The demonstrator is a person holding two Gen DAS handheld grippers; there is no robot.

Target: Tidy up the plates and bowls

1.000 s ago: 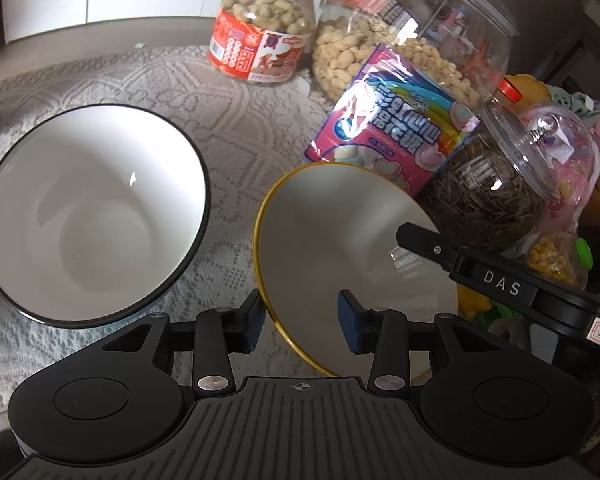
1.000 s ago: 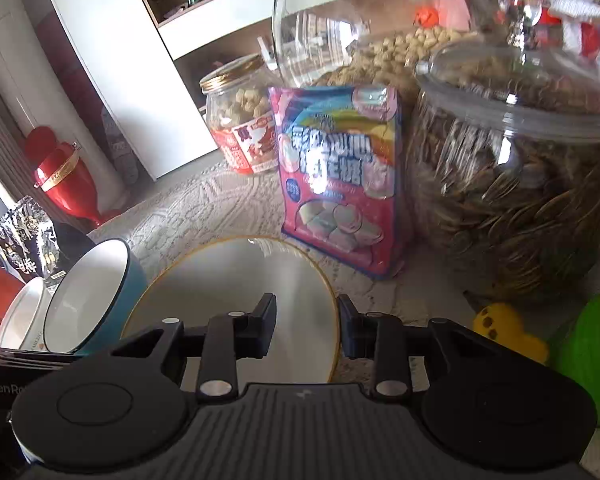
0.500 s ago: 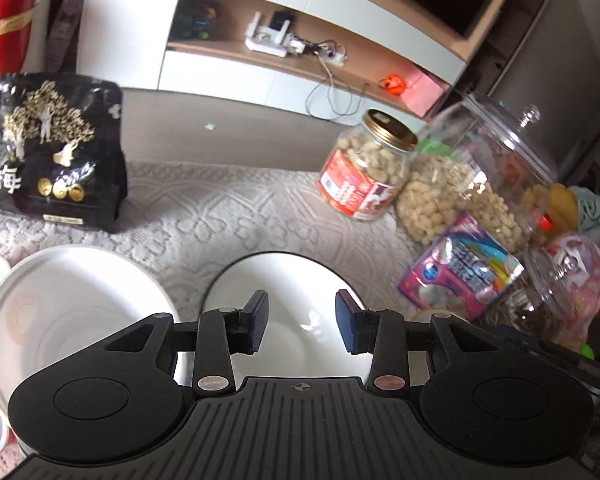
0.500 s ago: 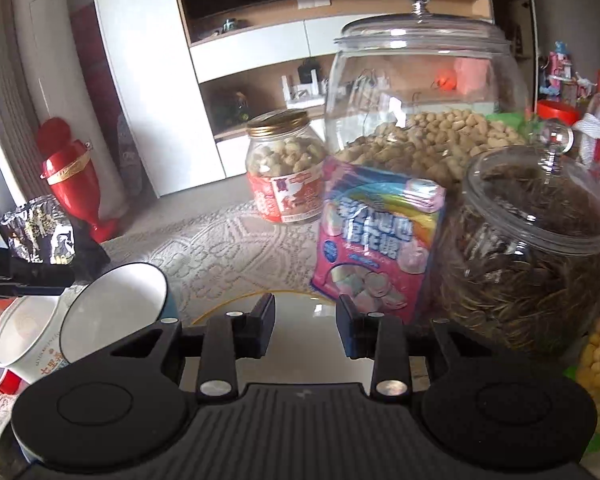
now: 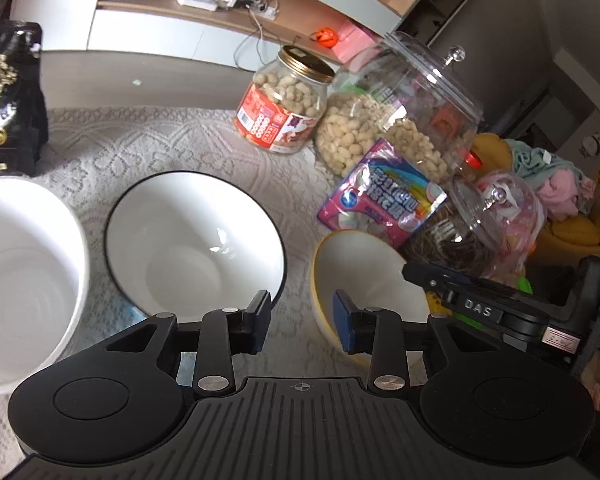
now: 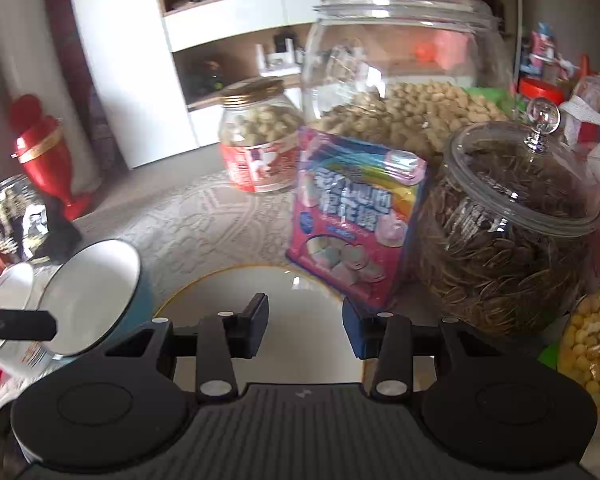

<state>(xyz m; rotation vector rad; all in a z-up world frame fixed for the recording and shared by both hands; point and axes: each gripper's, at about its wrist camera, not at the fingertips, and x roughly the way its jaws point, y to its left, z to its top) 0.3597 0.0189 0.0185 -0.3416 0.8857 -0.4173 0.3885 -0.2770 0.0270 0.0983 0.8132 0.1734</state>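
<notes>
A white bowl with a black rim and a blue outside sits on the lace cloth. To its right is a white bowl with a gold rim. My left gripper hovers above the cloth between the two bowls, its jaws closing with nothing between them. My right gripper hangs over the gold-rimmed bowl. Its jaws are opening, and only the bowl's inside shows through the gap. The bowl's near rim is hidden under it. One right finger reaches over that bowl's right side.
A large white tub stands at the left. Behind the bowls crowd a pink marshmallow bag, a gold-lidded peanut jar, a big peanut jar and a seed jar. A black snack bag stands far left.
The left gripper pulled back and up from the gold-rimmed bowl, bringing the white tub into view, and its gap narrowed. The right gripper rose and its jaws spread apart.
</notes>
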